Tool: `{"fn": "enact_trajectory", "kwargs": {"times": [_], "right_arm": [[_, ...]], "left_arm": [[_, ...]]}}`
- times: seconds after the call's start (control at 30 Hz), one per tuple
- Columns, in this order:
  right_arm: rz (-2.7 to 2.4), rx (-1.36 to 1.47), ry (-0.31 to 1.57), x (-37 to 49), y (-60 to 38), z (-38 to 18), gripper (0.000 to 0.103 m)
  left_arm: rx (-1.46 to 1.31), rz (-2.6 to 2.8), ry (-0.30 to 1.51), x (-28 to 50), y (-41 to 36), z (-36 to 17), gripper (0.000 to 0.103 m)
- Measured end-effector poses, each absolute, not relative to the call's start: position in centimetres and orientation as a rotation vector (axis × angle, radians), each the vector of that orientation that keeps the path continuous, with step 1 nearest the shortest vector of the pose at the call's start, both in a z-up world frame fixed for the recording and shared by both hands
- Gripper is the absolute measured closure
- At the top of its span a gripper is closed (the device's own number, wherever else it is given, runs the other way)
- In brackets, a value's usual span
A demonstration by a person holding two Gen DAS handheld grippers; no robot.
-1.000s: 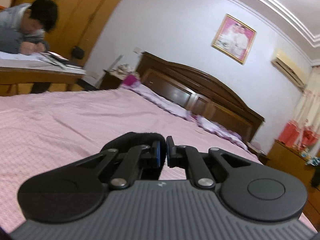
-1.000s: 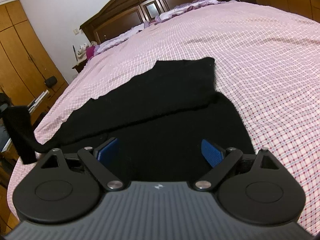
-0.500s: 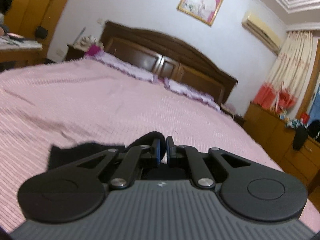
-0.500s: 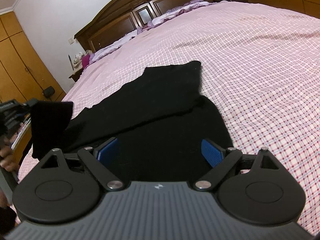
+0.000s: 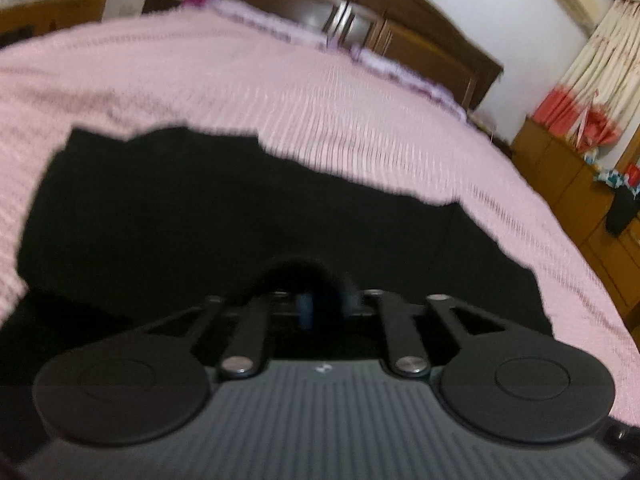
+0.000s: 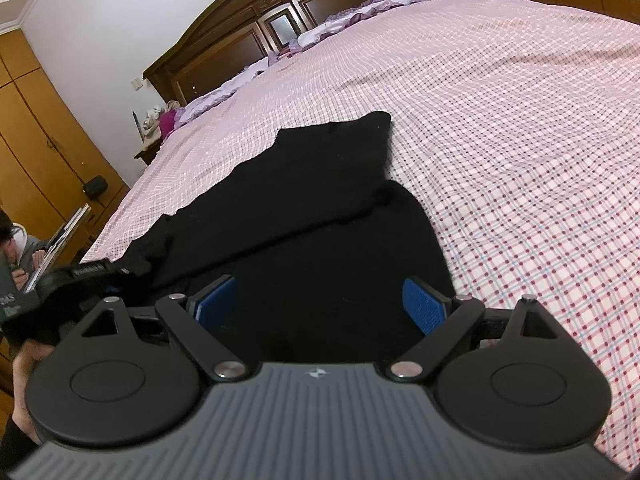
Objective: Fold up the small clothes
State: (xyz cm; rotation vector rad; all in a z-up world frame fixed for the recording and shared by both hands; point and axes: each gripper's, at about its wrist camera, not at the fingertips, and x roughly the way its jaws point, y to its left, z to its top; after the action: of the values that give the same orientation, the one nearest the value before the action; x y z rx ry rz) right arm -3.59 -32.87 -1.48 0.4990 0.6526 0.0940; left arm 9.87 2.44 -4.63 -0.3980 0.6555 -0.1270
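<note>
A black garment (image 6: 320, 208) lies spread on the pink checked bed (image 6: 520, 140), with one part folded across the middle. It fills the lower left wrist view as well (image 5: 200, 220), which is blurred. My left gripper (image 5: 329, 306) hovers low over it with its blue pads slightly apart and a hump of black cloth arching between them. The left gripper also shows in the right wrist view (image 6: 108, 280), at the garment's left end. My right gripper (image 6: 320, 304) stands wide open just above the garment's near edge, holding nothing.
A dark wooden headboard (image 6: 280, 20) and purple pillows (image 6: 224, 92) close the far end of the bed. Wooden wardrobes (image 6: 40, 152) and a seated person (image 6: 16, 248) are at the left. A dresser (image 5: 580, 184) stands off the bed's right side.
The left gripper swung over and down from the raised position, bringing the black sleeve onto the garment. Its pads have parted a little. The right gripper stayed open and barely moved.
</note>
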Motion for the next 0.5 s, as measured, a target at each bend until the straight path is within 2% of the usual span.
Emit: {"fn": "enact_trajectory", "kwargs": {"times": [0.07, 0.13, 0.23, 0.5], "right_arm": [[0.095, 0.499, 0.652, -3.6, -32.9, -1.6, 0.009], [0.095, 0.499, 0.653, -3.6, -32.9, -1.6, 0.009], [0.095, 0.499, 0.653, -3.5, -32.8, -1.7, 0.009], [0.109, 0.523, 0.656, -3.3, -32.6, -1.7, 0.009]], "left_arm": [[-0.376, -0.143, 0.643, 9.6, 2.1, -4.9, 0.065], [-0.339, -0.159, 0.641, 9.3, 1.7, -4.7, 0.049], [-0.302, -0.157, 0.653, 8.7, 1.3, -4.0, 0.046], [-0.265, -0.100, 0.679, 5.2, 2.9, -1.8, 0.046]]}}
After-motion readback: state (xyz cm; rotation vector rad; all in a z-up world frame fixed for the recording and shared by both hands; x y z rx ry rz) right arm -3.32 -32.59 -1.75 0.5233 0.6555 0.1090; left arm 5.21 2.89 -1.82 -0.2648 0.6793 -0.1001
